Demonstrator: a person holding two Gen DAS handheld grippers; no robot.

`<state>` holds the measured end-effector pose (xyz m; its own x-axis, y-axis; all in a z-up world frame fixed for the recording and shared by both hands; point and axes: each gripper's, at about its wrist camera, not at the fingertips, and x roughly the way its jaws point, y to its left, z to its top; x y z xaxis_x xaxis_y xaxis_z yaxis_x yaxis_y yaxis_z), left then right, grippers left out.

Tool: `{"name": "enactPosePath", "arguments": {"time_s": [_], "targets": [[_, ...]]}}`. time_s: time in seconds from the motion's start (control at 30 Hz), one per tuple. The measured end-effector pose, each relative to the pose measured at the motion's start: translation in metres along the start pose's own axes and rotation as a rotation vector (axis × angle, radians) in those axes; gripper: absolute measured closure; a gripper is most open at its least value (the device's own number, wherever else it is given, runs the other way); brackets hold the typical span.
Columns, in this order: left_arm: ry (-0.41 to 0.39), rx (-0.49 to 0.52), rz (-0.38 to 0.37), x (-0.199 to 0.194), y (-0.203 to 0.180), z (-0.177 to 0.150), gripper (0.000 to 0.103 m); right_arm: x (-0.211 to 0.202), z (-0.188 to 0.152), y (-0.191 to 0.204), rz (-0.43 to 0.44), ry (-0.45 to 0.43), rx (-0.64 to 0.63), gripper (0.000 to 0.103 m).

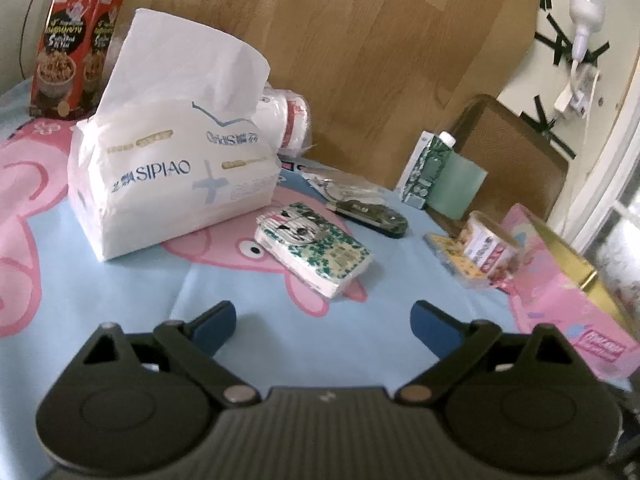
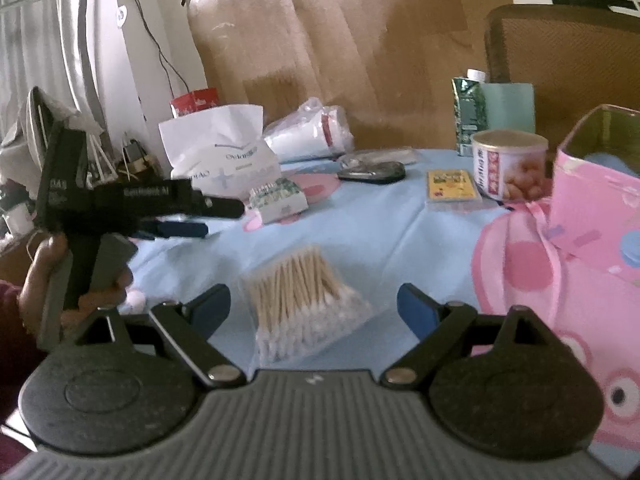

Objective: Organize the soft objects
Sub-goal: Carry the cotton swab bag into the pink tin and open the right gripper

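- Your left gripper point(image 1: 323, 322) hangs over the blue cartoon tablecloth point(image 1: 120, 280) with its blue pads wide apart, gripping nothing.
- The small tissue pack point(image 1: 316, 250) lies at its 12 o'clock; the big tissue bag point(image 1: 168, 176) sits at 11 o'clock.
- Your right gripper point(image 2: 314, 306) is spread too, empty.
- The cotton swab packet point(image 2: 300, 304) lies between its fingers, on the cloth.
- The pink box point(image 2: 596, 200) stands at its 2 o'clock.

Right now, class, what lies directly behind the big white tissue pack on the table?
Behind the tissue pack lies a plastic-wrapped white roll on its side, with a red snack box standing further back on the other side. The pack covers most of the roll, so its full length cannot be seen.
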<state>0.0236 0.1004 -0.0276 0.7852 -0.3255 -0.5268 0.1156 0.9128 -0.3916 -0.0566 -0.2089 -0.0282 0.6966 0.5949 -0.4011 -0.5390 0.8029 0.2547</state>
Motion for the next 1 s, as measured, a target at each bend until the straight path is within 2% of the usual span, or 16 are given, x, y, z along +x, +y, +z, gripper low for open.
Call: {"name": "enactPosePath", "arguments": {"time_s": [0.13,0.27,0.37,0.4,0.43,0.47,0.5,0.53,0.57,0.63,0.73,0.9,0.97,1.0], "targets": [[0.012,-0.01,-0.108,-0.011,-0.014,-0.004,0.009,-0.009,-0.004,0.002,-0.03,0.006,-0.005,0.01],[0.05,0.06,-0.183,-0.011,-0.043,-0.008,0.013,-0.005,-0.009,0.004,-0.035,0.045,-0.024,0.01],[0.131,0.079,-0.235,0.002,-0.06,-0.015,0.032,0.003,-0.01,0.008,-0.03,0.076,-0.044,0.011],[0.167,0.093,-0.228,0.01,-0.065,-0.019,0.043,0.007,-0.009,0.011,-0.032,0.087,-0.055,0.017],[0.2,0.105,-0.217,0.016,-0.069,-0.024,0.05,0.009,-0.01,0.014,-0.041,0.084,-0.082,0.022],[0.171,0.123,-0.206,0.015,-0.074,-0.028,0.051,0.011,-0.011,0.019,-0.057,0.08,-0.124,0.038],[0.185,0.135,-0.219,0.017,-0.079,-0.03,0.056,0.013,-0.012,0.024,-0.068,0.079,-0.165,0.059],[0.203,0.133,-0.238,0.018,-0.084,-0.03,0.056,0.014,-0.013,0.026,-0.079,0.071,-0.187,0.067],[0.2,0.144,-0.223,0.018,-0.09,-0.029,0.057,0.014,-0.013,0.026,-0.094,0.063,-0.189,0.07],[0.186,0.198,-0.216,0.02,-0.106,-0.023,0.057,0.011,-0.012,0.02,-0.121,0.032,-0.164,0.071],[0.163,0.253,-0.267,0.023,-0.137,-0.008,0.057,-0.008,-0.006,0.003,-0.17,-0.063,-0.107,0.071],[0.106,0.405,-0.374,0.038,-0.216,0.019,0.057,-0.045,0.009,-0.034,-0.347,-0.218,-0.063,0.071],[0.091,0.469,-0.403,0.05,-0.251,0.023,0.055,-0.056,0.016,-0.055,-0.428,-0.243,-0.04,0.071],[0.089,0.489,-0.412,0.058,-0.268,0.024,0.048,-0.06,0.019,-0.065,-0.461,-0.255,-0.027,0.071]]}}
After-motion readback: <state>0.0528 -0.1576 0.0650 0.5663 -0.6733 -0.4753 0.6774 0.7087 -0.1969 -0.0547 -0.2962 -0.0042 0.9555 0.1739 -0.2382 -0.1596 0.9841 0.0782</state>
